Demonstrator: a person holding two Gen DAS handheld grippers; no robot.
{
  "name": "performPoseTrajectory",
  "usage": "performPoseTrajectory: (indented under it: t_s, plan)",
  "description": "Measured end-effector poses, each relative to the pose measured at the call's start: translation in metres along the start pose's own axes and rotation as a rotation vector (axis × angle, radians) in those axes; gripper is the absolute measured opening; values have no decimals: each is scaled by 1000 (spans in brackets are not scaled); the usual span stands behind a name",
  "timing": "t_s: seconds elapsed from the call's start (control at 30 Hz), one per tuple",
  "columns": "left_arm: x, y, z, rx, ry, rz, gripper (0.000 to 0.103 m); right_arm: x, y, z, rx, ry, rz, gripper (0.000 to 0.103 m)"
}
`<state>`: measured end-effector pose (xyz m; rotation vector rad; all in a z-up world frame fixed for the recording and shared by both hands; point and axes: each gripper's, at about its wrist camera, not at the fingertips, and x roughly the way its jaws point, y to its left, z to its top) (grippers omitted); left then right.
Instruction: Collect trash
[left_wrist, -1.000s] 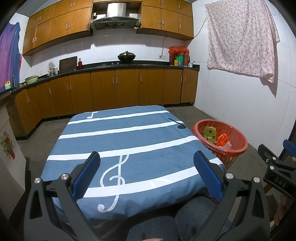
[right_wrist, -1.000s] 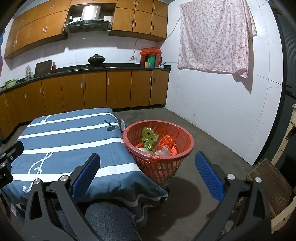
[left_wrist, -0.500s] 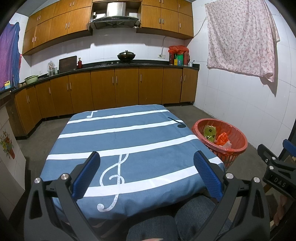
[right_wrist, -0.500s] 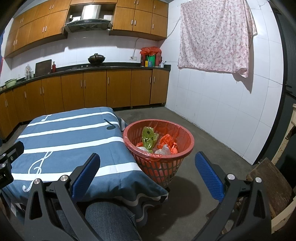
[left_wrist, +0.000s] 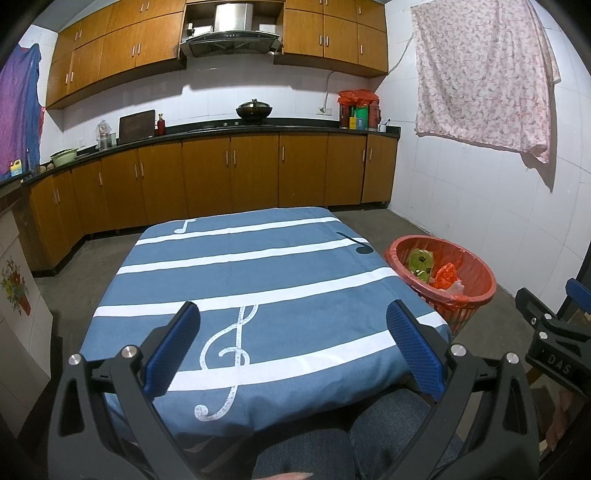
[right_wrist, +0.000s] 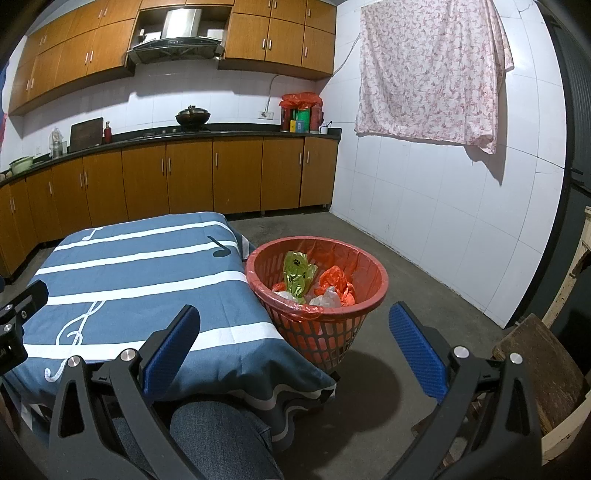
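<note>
A red plastic basket (right_wrist: 364, 271) (left_wrist: 476, 266) lined with a red bag stands on the floor at the table's right side. Inside lie a green paw-print wrapper (right_wrist: 297, 275) (left_wrist: 419, 260), orange crumpled plastic (right_wrist: 334, 278) and whitish bits (right_wrist: 325, 301). My left gripper (left_wrist: 293, 343) hangs open over the near edge of the blue music-note tablecloth (left_wrist: 236, 273), holding nothing. My right gripper (right_wrist: 293, 347) stands open and empty, short of the basket, above the table's corner and the floor. No trash shows on the cloth.
A person's knee in jeans (right_wrist: 221, 435) sits under both grippers. Brown kitchen cabinets (left_wrist: 229, 173) run along the back wall. A wooden stool (right_wrist: 539, 365) stands at the right. A floral cloth (right_wrist: 432, 70) hangs on the tiled wall. Grey floor (right_wrist: 406, 280) lies beyond the basket.
Both views have shifted very slightly; the basket sits a touch higher in frame. Both grippers stay open and empty.
</note>
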<state>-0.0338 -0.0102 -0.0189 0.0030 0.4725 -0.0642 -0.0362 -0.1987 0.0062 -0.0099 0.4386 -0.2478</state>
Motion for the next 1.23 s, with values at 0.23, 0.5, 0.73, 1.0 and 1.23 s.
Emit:
performPoseTrajectory:
  t_s: [0.23, 0.5, 0.73, 1.0, 1.23]
  plan:
    - [1, 1, 0, 0, 2, -1, 99, 0, 0, 0, 0, 1, 0, 101]
    - [2, 2, 0, 0, 3, -1, 99, 0, 0, 1, 0, 1, 0, 101]
    - [2, 1, 0, -2, 4, 0, 99, 0, -1, 2, 0, 2, 0, 101]
    - [1, 0, -3, -2, 6, 6, 99, -1, -1, 1, 1, 1, 0, 101]
    - [2, -1, -2, -1, 10, 5, 99, -1, -1, 2, 1, 3, 1, 101]
